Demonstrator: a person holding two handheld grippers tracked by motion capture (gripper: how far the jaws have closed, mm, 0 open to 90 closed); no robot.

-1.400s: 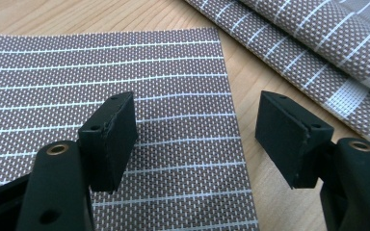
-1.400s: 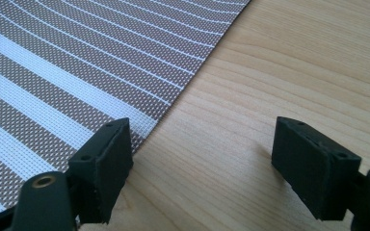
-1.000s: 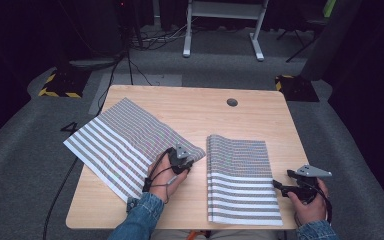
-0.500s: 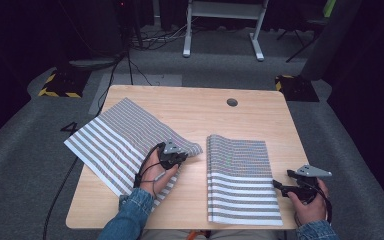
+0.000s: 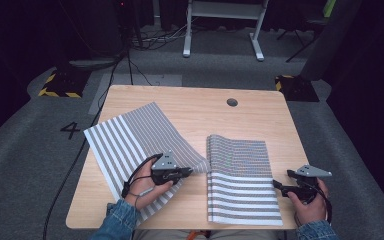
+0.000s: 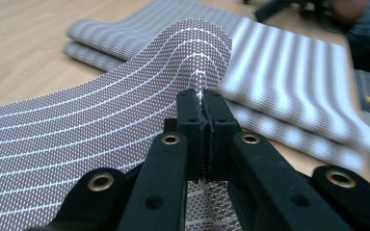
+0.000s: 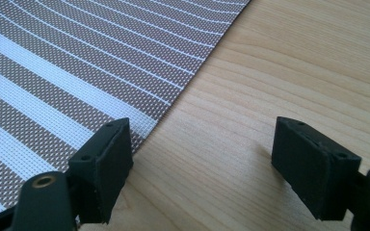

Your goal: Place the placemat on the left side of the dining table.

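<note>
High view: two striped woven placemats on the wooden table [image 5: 260,100]. One placemat [image 5: 130,145] lies skewed at 9 o'clock of centre, with its near corner over the table's near edge. The second, folded placemat [image 5: 242,182] sits square at about 5 o'clock. Left gripper [image 5: 182,172] is at the skewed mat's right edge, right where the two mats meet. Right gripper [image 5: 280,186] rests on the table just beside the folded mat's right edge. One hand per gripper, so two grippers and two mats.

Left gripper view: jaws are pressed together on the mat's edge, and the weave humps up into a ridge at 12 o'clock ahead of the tips. My read: the edge is pinched to lift or drag this mat toward the folded one, which lies beyond at 1–2 o'clock, in two layers.

Right gripper view: jaws spread wide, nothing between them. Bare wood lies in the gap and the mat's corner sits at 9 o'clock by the left jaw. Likely parked, ready to steady or take that edge.
</note>
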